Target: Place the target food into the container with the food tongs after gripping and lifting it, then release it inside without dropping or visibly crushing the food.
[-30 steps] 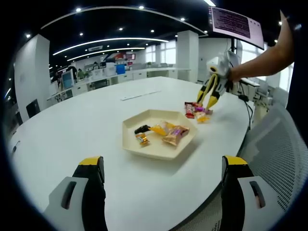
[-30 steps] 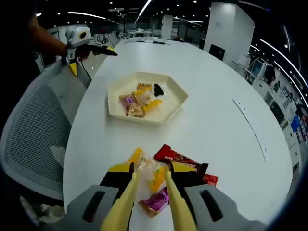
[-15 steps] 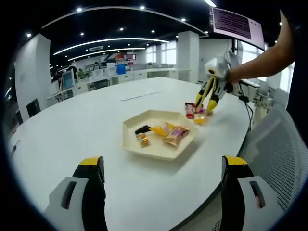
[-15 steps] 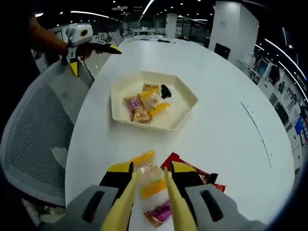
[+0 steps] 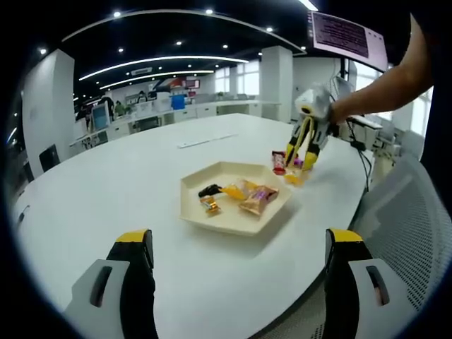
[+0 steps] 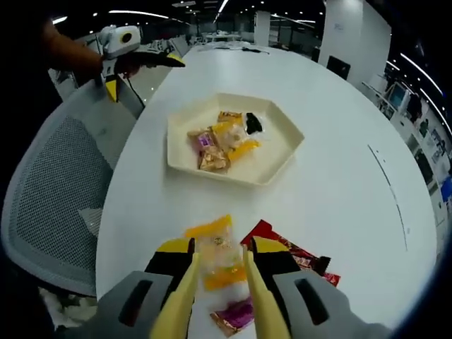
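A cream hexagonal tray (image 5: 192, 206) holding several wrapped snacks (image 5: 247, 194) sits mid-table. Yellow tongs on my right gripper (image 6: 220, 251) are shut on an orange-and-clear snack packet (image 6: 214, 244), held above the table short of the tray (image 6: 284, 157). From the left gripper view, that right gripper (image 5: 300, 157) hangs just beyond the tray's far right side with the packet (image 5: 294, 177) below its tips. My left gripper (image 5: 239, 240) is open and holds nothing, near the table's front edge. In the right gripper view it (image 6: 141, 76) hovers past the tray's far left.
A red packet (image 6: 286, 244) and a purple packet (image 6: 233, 316) lie under and beside the tongs. A grey mesh chair (image 6: 49, 191) stands off the table's curved edge. A thin strip (image 5: 205, 140) lies further along the white table. A monitor (image 5: 346, 32) hangs behind.
The tongs have lifted the orange packet off the small pile and carried it a little toward the tray. My left gripper has stayed put.
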The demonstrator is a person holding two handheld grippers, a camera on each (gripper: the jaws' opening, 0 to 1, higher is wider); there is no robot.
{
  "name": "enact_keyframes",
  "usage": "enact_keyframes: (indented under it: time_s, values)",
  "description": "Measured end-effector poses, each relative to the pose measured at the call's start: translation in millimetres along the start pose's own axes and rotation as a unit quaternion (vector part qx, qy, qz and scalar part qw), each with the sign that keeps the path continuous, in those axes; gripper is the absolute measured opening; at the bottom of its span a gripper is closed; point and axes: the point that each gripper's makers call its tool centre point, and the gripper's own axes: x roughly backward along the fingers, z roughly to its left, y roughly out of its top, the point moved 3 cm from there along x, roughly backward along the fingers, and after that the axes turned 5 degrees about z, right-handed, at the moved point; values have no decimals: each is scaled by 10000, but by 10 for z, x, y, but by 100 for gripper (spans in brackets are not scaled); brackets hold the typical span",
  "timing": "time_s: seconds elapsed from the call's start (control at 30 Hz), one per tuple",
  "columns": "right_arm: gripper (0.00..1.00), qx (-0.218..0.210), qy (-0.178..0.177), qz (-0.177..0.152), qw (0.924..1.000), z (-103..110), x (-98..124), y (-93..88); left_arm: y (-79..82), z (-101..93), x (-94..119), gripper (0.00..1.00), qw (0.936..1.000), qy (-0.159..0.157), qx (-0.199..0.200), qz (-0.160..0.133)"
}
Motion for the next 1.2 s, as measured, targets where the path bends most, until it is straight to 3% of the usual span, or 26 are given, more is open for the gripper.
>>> enact_keyframes:
  time_s: [0.23, 0.47, 0.77, 1.2]
  values:
    - [29, 28, 27, 224, 9997, 8, -79, -21, -4, -1, -6, 98, 10000, -6, 5, 14]
    - [24, -505, 0, 513, 9974, 5, -58, -33, -1, -3, 1, 97, 10000, -5, 8, 10]
    - [24, -633, -102, 481, 9968, -59, -1, -78, 0, -2, -1, 97, 10000, -7, 7, 8]
    - [24, -852, -234, 436, 9951, -160, 187, 58, 0, 0, 0, 98, 10000, -11, 15, -12]
